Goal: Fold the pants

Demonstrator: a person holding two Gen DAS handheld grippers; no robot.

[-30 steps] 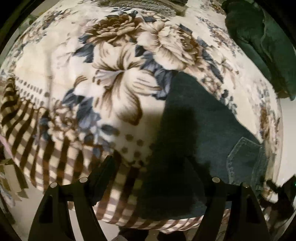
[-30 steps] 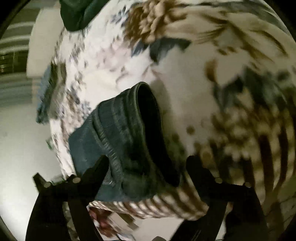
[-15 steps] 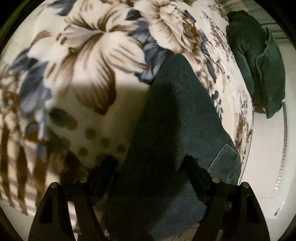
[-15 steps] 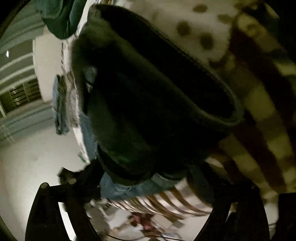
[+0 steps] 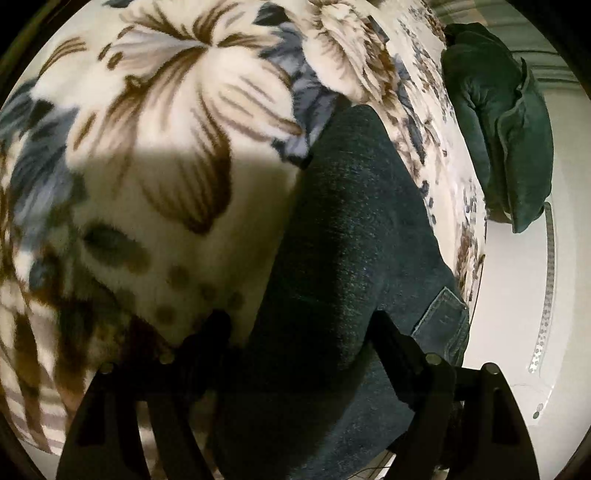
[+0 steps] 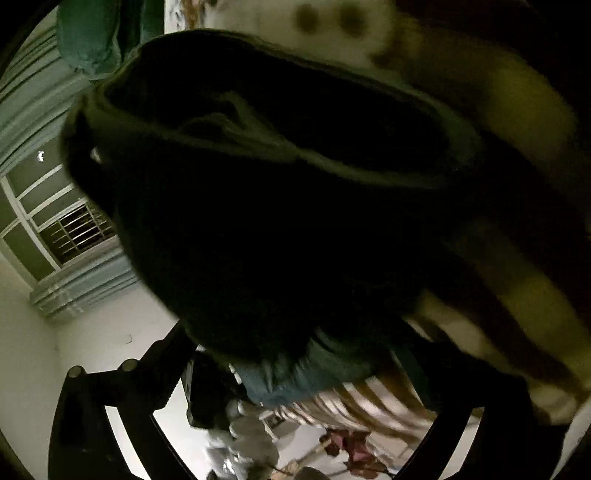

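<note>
Dark blue jeans [image 5: 351, 229] lie on a floral blanket [image 5: 177, 122], with a back pocket [image 5: 441, 317] at the lower right. My left gripper [image 5: 301, 332] is open, its fingers straddling the near edge of the jeans close to the cloth. In the right wrist view the open waistband of the jeans [image 6: 280, 173] fills the frame, very close and dark. My right gripper [image 6: 295, 354] is open with the waistband edge between its fingers.
A dark green cushion [image 5: 502, 122] lies at the far right of the bed; it also shows in the right wrist view [image 6: 96, 33]. White floor [image 5: 517, 295] runs along the bed's right edge. A barred window [image 6: 70, 229] and floor clutter [image 6: 251, 443] show beyond the jeans.
Both grippers have moved down and forward onto the jeans. The cloth now fills more of each view, and the right view has gone dark with the waistband close.
</note>
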